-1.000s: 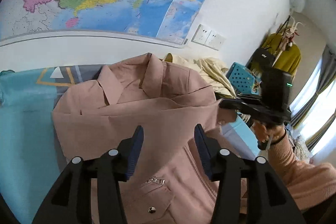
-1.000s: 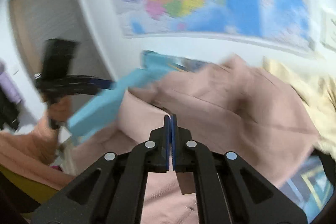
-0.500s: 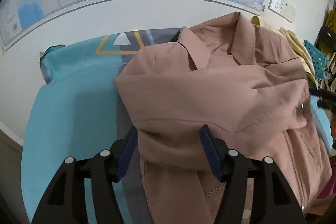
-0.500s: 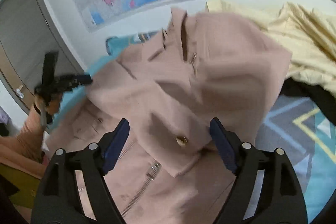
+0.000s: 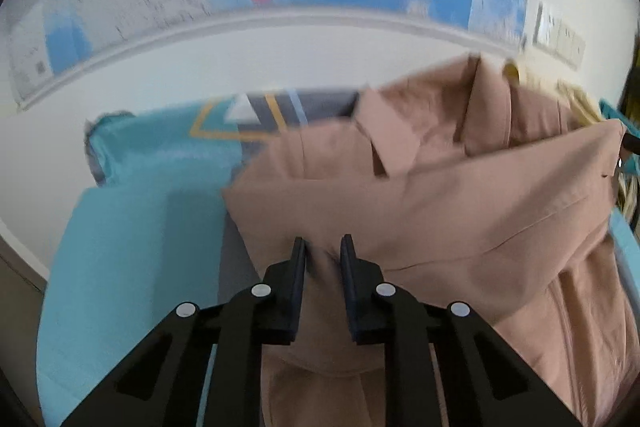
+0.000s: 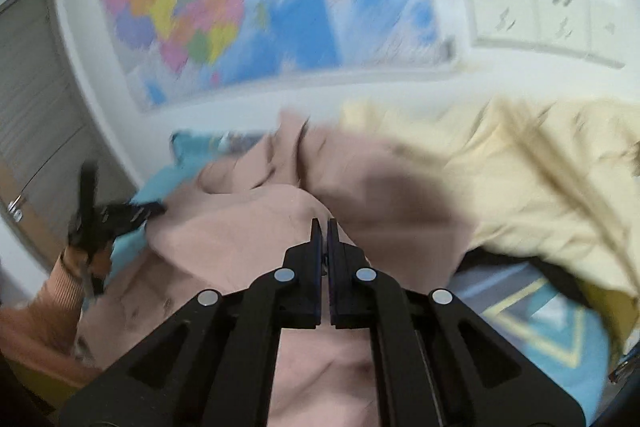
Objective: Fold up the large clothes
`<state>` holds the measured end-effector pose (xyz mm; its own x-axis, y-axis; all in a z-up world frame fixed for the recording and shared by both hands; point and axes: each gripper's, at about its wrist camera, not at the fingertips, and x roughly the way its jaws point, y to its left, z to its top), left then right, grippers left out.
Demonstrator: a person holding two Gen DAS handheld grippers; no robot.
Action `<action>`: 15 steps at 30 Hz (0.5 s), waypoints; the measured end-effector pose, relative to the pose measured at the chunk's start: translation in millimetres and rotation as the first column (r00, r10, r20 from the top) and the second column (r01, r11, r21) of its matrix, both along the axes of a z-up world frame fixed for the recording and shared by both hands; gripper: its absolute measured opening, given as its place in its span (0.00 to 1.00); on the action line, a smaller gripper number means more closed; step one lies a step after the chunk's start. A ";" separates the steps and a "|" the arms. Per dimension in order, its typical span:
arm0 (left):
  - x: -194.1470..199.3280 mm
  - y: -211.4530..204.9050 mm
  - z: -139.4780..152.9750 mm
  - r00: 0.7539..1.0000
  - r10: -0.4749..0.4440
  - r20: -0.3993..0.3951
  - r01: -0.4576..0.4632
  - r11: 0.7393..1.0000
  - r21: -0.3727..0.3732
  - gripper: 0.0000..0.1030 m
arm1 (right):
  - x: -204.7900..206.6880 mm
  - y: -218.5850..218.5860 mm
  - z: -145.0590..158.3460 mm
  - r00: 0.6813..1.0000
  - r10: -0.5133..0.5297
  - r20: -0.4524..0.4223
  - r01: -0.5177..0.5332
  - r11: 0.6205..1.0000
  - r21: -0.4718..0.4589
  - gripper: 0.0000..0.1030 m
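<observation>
While both sleeves already lie folded across the pink jacket (image 5: 460, 211) on the bed (image 5: 132, 259), the left tool (image 5: 322, 247) and right tool (image 6: 324, 227) have just closed, each pinching its fabric, with lengthwise folding left.

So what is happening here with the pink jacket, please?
A person is folding a pink jacket spread on a blue bed cover, holding a gripper in each hand. The left gripper has just closed on a fold at the jacket's edge. The right gripper has just closed too, pinching the fabric at the opposite side. A pale yellow garment lies beside it.
</observation>
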<state>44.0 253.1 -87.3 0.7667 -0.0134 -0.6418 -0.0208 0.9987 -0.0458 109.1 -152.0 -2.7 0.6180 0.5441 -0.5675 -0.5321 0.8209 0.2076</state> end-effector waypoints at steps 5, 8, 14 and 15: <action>11.6 -12.0 -12.6 0.999 -0.005 -0.046 0.007 0.999 0.045 0.31 | 27.0 9.0 -38.4 0.992 -0.074 -0.107 0.057 0.986 -0.155 0.07; 17.9 -17.2 -27.4 0.996 0.002 -0.087 0.007 0.995 0.104 0.33 | 27.9 16.1 -59.0 0.987 -0.095 -0.127 0.068 0.978 -0.199 0.19; 11.0 -11.9 -21.5 0.998 0.024 -0.062 -0.018 0.994 0.106 0.42 | -8.9 6.4 -32.7 0.992 -0.120 0.036 0.124 0.983 -0.137 0.40; 7.7 -13.3 -18.8 0.999 0.018 -0.051 -0.013 0.995 0.103 0.43 | -15.8 6.7 -28.8 0.993 -0.106 0.057 0.113 0.986 -0.124 0.40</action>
<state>51.7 239.9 -106.2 0.7319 0.0660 -0.6782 -0.0362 0.9977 0.0580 93.2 -145.3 -31.5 0.6992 0.3968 -0.5947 -0.4445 0.8928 0.0731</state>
